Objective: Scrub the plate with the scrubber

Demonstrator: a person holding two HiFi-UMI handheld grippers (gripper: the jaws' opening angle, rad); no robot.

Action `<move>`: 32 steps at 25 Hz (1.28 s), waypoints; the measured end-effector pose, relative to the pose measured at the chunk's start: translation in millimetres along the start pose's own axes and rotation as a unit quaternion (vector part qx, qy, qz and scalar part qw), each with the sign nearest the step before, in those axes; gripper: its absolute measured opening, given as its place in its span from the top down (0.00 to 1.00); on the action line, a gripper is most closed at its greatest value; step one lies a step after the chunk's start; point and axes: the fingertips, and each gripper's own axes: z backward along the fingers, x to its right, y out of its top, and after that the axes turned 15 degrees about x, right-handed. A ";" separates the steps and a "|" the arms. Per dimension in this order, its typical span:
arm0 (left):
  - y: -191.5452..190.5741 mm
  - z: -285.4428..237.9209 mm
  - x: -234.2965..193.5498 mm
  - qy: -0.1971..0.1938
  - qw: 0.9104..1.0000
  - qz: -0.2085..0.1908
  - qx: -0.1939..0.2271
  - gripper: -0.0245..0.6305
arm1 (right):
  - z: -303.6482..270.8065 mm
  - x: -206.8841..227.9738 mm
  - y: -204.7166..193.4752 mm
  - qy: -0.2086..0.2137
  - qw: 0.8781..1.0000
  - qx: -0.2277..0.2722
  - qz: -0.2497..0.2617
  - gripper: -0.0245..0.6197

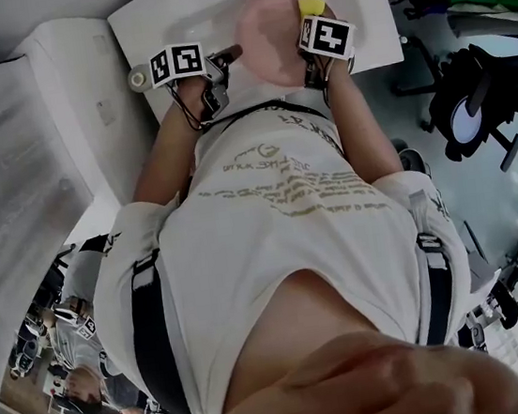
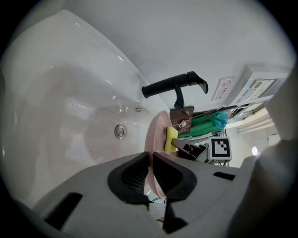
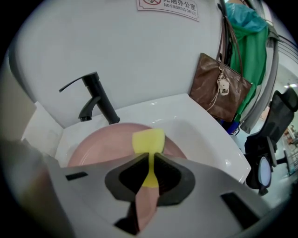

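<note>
In the head view, the white sink [image 1: 149,22] sits at 12 o'clock with the pink plate [image 1: 271,43] in it. The left claw [image 1: 231,54] meets the plate's 9 o'clock rim, and the right claw [image 1: 309,22] carries the yellow scrubber [image 1: 312,5] at its 1 o'clock side.

In the left gripper view, the left claw [image 2: 150,169] pinches the plate's rim. The plate stands edge-on over the basin, with the scrubber touching its face at 3 o'clock and the black faucet [image 2: 174,86] at 12.

In the right gripper view, the right claw [image 3: 150,171] is clamped on the scrubber, which lies against the plate — faucet at 11 o'clock, a brown bag [image 3: 221,93] at 2.
</note>
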 end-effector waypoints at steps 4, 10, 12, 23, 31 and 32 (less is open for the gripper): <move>-4.3 3.4 3.1 -0.006 1.000 -0.011 -0.005 0.91 | -4.0 -12.5 1.0 0.014 1.000 -0.002 -0.008 0.89; -10.3 7.3 8.2 -0.012 1.000 -0.022 -0.006 0.91 | -4.4 -37.1 9.6 0.047 0.999 0.010 0.006 0.89; -10.3 7.1 6.4 -0.006 1.000 -0.024 -0.006 0.91 | -4.8 -49.3 9.7 0.064 0.998 0.006 0.011 0.89; 6.9 7.4 4.8 -0.002 1.000 -0.028 0.011 0.91 | 10.1 -122.2 -3.3 0.176 0.982 -0.002 0.068 0.89; 9.8 7.8 7.1 -0.013 1.000 -0.020 0.007 0.91 | 15.3 -133.4 -14.0 0.185 0.977 -0.003 0.105 0.89; 8.3 7.3 8.3 -0.015 1.000 -0.020 0.005 0.91 | 13.4 -129.0 -10.7 0.175 0.979 0.004 0.108 0.89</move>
